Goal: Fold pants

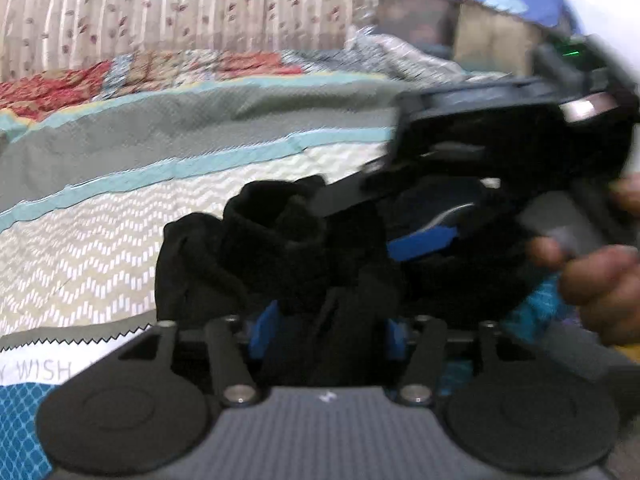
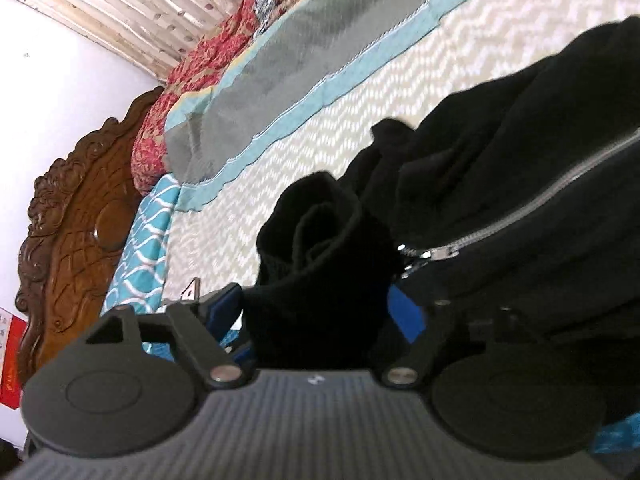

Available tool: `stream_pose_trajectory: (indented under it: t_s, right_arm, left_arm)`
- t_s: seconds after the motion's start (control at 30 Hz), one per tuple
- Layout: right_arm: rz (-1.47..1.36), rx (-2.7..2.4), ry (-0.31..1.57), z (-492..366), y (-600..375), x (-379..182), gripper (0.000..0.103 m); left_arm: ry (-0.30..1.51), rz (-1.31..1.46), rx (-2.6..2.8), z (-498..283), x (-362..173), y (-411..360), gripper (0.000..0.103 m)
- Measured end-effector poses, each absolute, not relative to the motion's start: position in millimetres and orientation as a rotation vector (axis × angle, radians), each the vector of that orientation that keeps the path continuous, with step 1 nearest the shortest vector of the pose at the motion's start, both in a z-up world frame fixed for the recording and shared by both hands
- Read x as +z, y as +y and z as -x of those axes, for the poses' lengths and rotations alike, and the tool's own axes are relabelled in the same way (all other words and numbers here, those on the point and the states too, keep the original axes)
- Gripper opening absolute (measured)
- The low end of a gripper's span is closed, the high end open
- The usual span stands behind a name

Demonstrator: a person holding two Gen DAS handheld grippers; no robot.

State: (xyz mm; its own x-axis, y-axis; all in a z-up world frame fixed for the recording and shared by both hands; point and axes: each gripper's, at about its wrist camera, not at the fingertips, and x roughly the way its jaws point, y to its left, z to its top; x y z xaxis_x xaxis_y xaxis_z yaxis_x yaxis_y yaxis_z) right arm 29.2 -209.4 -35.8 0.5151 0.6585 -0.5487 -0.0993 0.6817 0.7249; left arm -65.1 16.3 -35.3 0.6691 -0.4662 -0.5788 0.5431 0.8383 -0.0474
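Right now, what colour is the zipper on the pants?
Silver-grey zipper against black pants; clearest in the right wrist view.

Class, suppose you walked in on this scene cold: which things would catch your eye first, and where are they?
The bunched black pants dominate, heaped on the bed in front of both cameras, with black cloth between the blue pads of each claw. A silver zipper cuts across the dark fabric at the right of the right wrist view. Behind lies the chevron bedspread with teal stripes, and a carved wooden headboard at the left.
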Motion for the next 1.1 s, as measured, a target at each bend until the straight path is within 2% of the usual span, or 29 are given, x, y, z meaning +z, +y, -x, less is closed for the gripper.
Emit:
stream_pose_trajectory:
  t_s: [0.13,0.2,0.27,0.37,0.4,0.47,0.53,0.6,0.63,0.67,0.77,0.97,1.1]
  right_arm:
    - [-0.622,0.542,0.924,-33.0,-195.8,-26.5,0.082]
    - [-0.610,0.539,0.927,-35.7,-193.2,-25.2,0.082]
    - [-0.614,0.518,0.932,-38.9,-194.1,-27.2,0.083]
    - [-0.616,0.489,0.946,-43.7,-194.1,-30.9,0.083]
    - [-0.607,0.490,0.949,-45.4,-191.7,-31.2,0.083]
    - [-0.567,0.495,0.954,-51.1,-183.1,-30.6,0.084]
    - [-0.501,0.487,0.977,-56.8,-169.8,-34.9,0.083]
    - [-0.400,0.450,1.004,-58.8,-155.3,-39.1,0.065]
    - [-0.332,0.427,1.004,-57.7,-148.9,-39.4,0.042]
    - [-0.280,0.418,0.996,-55.4,-144.9,-37.5,0.028]
    - [-0.319,0.448,0.929,-48.2,-158.9,-17.4,0.024]
    - [-0.374,0.403,0.645,-25.0,-242.8,46.7,0.023]
    - [-0.406,0.303,0.599,-8.2,-313.2,48.6,0.024]
  left_arm:
    - [0.556,-0.117,-0.650,85.7,-25.1,37.7,0.065]
    - [0.543,-0.080,-0.620,84.6,-20.6,48.0,0.076]
    - [0.553,-0.010,-0.561,74.3,-20.3,61.0,0.079]
    - [0.608,0.054,-0.483,56.0,-31.5,71.6,0.078]
    - [0.639,0.075,-0.489,48.3,-38.0,73.8,0.073]
    - [0.721,0.114,-0.530,41.0,-51.6,70.0,0.070]
    - [0.692,0.067,-0.567,52.2,-51.5,59.4,0.070]
    - [0.656,0.003,-0.613,60.7,-45.5,51.8,0.070]
    - [0.650,0.000,-0.627,63.8,-42.3,51.7,0.070]
    - [0.650,0.006,-0.629,64.5,-40.0,51.6,0.070]
    - [0.653,0.097,-0.601,61.7,-32.0,69.4,0.070]
    - [0.657,0.445,-0.559,32.1,-12.7,113.7,0.072]
    - [0.692,0.467,-0.558,13.1,-10.4,98.7,0.072]
